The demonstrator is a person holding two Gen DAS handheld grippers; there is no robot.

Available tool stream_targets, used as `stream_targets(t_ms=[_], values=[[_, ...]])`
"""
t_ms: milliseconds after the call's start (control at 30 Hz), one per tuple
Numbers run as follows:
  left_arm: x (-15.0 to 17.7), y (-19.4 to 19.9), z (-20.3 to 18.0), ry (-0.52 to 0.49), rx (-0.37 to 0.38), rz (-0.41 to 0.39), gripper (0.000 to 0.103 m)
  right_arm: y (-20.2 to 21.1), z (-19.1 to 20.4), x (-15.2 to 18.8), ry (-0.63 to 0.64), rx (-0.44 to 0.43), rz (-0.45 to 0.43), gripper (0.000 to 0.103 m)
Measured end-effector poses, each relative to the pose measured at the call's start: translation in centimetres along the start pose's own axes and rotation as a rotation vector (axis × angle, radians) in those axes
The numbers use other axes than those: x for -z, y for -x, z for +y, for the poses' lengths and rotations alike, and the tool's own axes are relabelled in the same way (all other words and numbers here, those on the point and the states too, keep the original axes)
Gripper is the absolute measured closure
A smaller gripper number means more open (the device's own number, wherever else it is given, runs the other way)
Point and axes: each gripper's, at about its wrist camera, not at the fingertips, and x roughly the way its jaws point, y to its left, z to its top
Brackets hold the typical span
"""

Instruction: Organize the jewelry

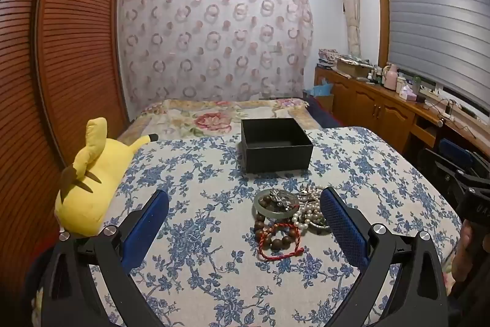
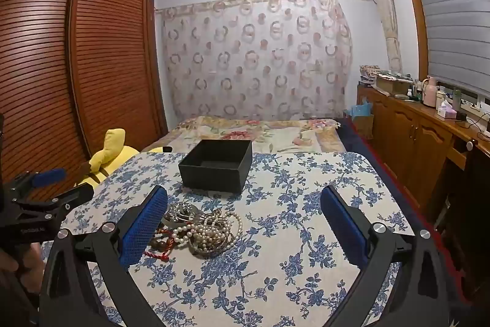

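Blue-padded fingers [image 1: 343, 222] of my left gripper [image 1: 245, 201] and right gripper [image 2: 245, 201] stand wide apart, empty, over the tangled jewelry pile of pearls and wooden beads [image 1: 288, 216] lying on the floral-clothed table [image 1: 196, 265] before the open black square box [image 1: 275, 144]

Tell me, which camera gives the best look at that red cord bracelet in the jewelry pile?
The left wrist view: the red cord bracelet lies in the open at the pile's near edge, its whole loop visible. In the right wrist view, the right gripper's blue finger covers most of it; only red bits show.

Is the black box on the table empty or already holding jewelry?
Empty: the black box shows only bare floor in both views; the jewelry pile lies outside it.
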Motion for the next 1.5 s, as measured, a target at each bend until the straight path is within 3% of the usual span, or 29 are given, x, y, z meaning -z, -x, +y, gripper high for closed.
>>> stream_targets(t_ms=[1500], values=[[-0.14, 0.03, -0.22, 0.000, -0.008, -0.017, 0.008, -0.78, -0.06, 0.57, -0.007, -0.005, 0.014, 0.002]])
